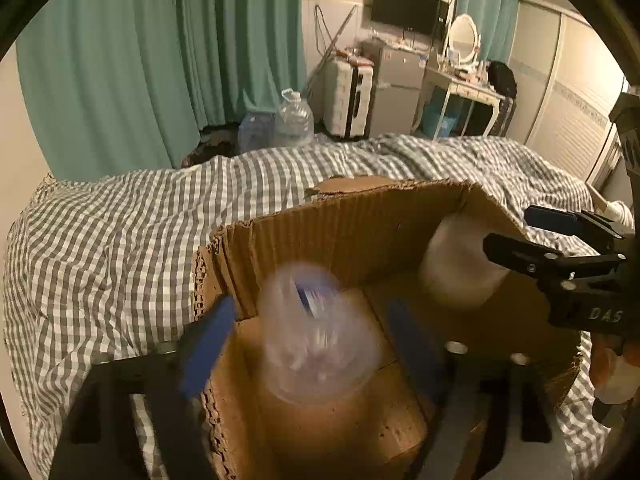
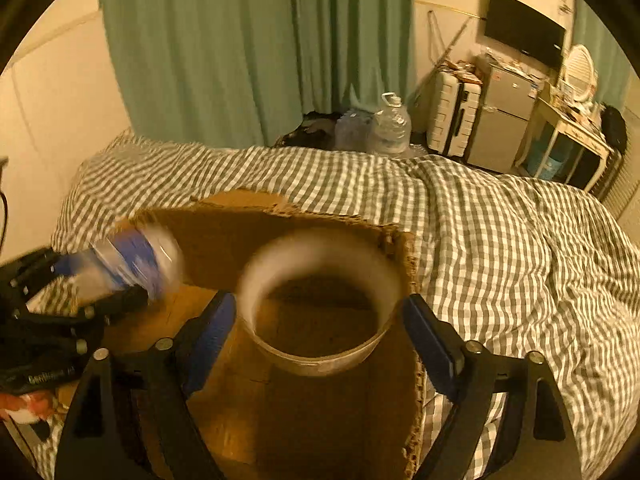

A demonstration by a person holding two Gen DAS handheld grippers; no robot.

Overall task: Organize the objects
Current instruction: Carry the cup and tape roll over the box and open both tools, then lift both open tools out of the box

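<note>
Left tongs (image 1: 312, 336) spread apart around a blurred plastic bottle (image 1: 316, 332); right tongs (image 2: 318, 322) flank a tape roll (image 2: 320, 300), grip unclear, over the box (image 2: 224, 236).

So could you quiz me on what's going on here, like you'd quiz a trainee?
1. True or false: the cardboard box sits on a checked bedspread.
2. What lies between the right gripper fingers: A) a tape roll, B) a mug, C) a book?
3. Fill in: the left gripper brackets a clear plastic ___ over the box.

Key: 1 true; 2 A; 3 bottle.
</note>
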